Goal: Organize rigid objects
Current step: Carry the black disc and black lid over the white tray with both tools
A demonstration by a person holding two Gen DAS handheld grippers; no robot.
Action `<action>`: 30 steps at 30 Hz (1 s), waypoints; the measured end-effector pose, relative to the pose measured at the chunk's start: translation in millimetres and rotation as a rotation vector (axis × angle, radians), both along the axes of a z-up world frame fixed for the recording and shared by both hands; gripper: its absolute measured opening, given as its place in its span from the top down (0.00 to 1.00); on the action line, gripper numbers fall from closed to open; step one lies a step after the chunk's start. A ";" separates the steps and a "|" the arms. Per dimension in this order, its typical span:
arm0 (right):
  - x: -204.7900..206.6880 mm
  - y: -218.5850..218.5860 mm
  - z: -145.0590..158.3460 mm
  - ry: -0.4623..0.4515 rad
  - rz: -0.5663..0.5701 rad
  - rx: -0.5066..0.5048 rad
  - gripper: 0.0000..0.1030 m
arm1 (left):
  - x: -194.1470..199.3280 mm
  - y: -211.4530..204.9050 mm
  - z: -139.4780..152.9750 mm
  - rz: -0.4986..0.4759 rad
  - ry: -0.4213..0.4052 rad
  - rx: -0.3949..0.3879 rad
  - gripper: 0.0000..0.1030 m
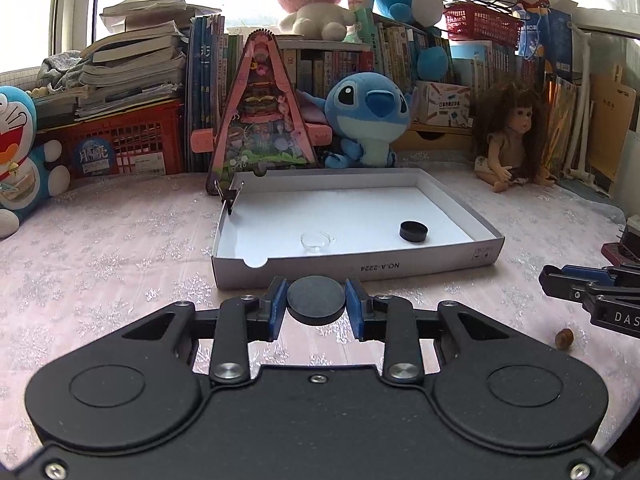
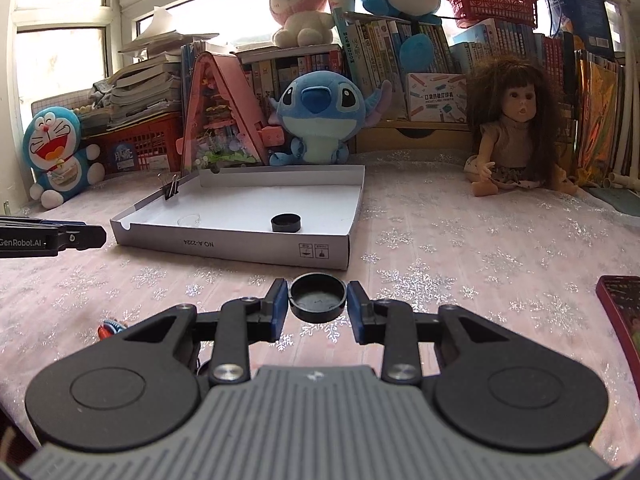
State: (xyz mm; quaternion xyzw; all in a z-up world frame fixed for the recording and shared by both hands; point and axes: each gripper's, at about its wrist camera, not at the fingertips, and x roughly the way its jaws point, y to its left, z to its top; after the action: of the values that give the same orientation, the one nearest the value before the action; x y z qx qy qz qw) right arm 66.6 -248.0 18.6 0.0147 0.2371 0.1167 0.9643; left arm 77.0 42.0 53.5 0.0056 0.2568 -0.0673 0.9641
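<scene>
My left gripper (image 1: 316,293) is shut on a flat black round lid (image 1: 316,303), held just above the cloth in front of the white shallow box (image 1: 486,255). In the right wrist view my right gripper (image 2: 317,293) is shut on a black round cap (image 2: 317,300) with its hollow side up, also short of the box (image 2: 324,256). Inside the box lie another black cap (image 1: 413,231), (image 2: 285,223) and a small clear glass dish (image 1: 316,241). A black binder clip (image 1: 230,196) grips the box's left wall. Each gripper's tip shows at the edge of the other's view.
A small brown nut-like piece (image 1: 564,337) lies on the cloth at the right. A small red and blue toy (image 2: 110,328) lies near my right gripper's left side. A dark red flat object (image 2: 620,312) sits at the right edge. Plush toys, a doll (image 2: 516,128) and books line the back.
</scene>
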 end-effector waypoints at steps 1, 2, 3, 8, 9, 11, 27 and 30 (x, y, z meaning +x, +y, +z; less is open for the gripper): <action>4.3 -0.9 1.4 0.006 -0.005 0.006 0.64 | 4.4 1.2 2.2 0.006 -0.005 -0.002 0.71; 9.0 -1.8 3.0 0.012 -0.009 0.012 0.64 | 8.9 2.4 4.7 0.010 -0.009 -0.003 0.71; 14.5 -2.6 4.9 0.019 -0.012 0.019 0.64 | 13.5 3.7 7.2 0.014 -0.013 -0.005 0.71; 40.2 -2.4 17.5 0.027 -0.014 0.032 0.64 | 43.7 10.0 18.0 0.029 -0.018 -0.014 0.71; 46.3 -1.2 20.6 0.027 -0.012 0.030 0.64 | 50.7 10.9 19.2 0.024 -0.012 -0.016 0.71; 58.0 2.5 24.9 0.026 -0.006 0.022 0.64 | 64.6 11.4 20.3 0.027 -0.006 -0.013 0.71; 137.9 25.0 6.3 0.147 -0.007 0.032 0.64 | 143.4 17.4 -17.5 0.070 0.137 -0.032 0.71; 147.9 23.4 4.0 0.190 -0.017 0.069 0.64 | 148.5 17.1 -21.5 0.076 0.147 -0.034 0.71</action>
State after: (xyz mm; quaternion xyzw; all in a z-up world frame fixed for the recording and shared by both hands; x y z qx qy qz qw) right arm 214.4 -224.6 22.5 0.0608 0.3231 0.1146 0.9374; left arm 225.5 59.1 32.0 -0.0256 0.3255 -0.0355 0.9445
